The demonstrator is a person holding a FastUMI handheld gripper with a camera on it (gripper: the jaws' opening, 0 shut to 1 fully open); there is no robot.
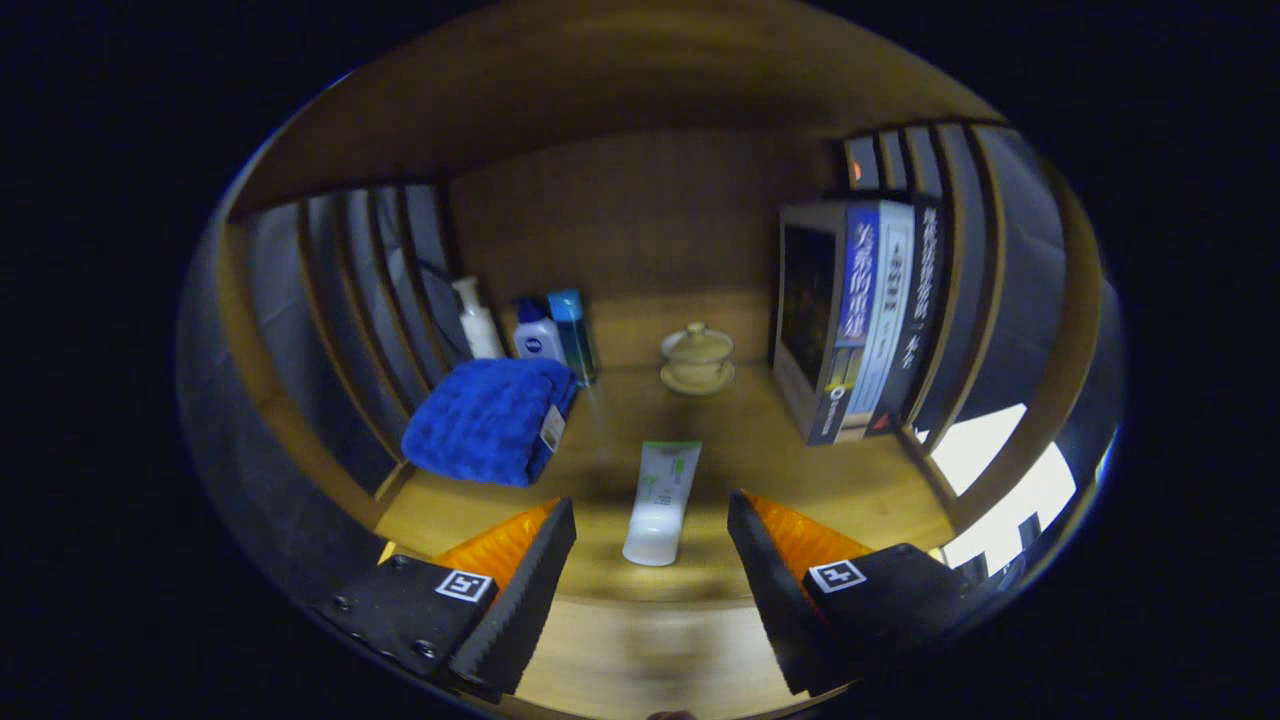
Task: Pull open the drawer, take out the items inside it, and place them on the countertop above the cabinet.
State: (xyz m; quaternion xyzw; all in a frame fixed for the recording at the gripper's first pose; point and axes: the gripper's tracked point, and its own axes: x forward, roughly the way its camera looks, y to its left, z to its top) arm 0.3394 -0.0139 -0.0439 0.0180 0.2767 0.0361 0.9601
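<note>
Gripper view: my claw (650, 560) released, tube (662, 500) lying on tabletop (760, 440) between fingers, likely just placed.

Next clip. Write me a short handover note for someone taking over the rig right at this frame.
Gripper: fingers open, holding nothing.
A white tube lies on the countertop, just ahead of and between the fingers, touching neither.
Beyond it: blue towel, three bottles, lidded cup, books.
Done: the tube appears placed.
Left: can't tell from here what remains in the drawer; check.
</note>
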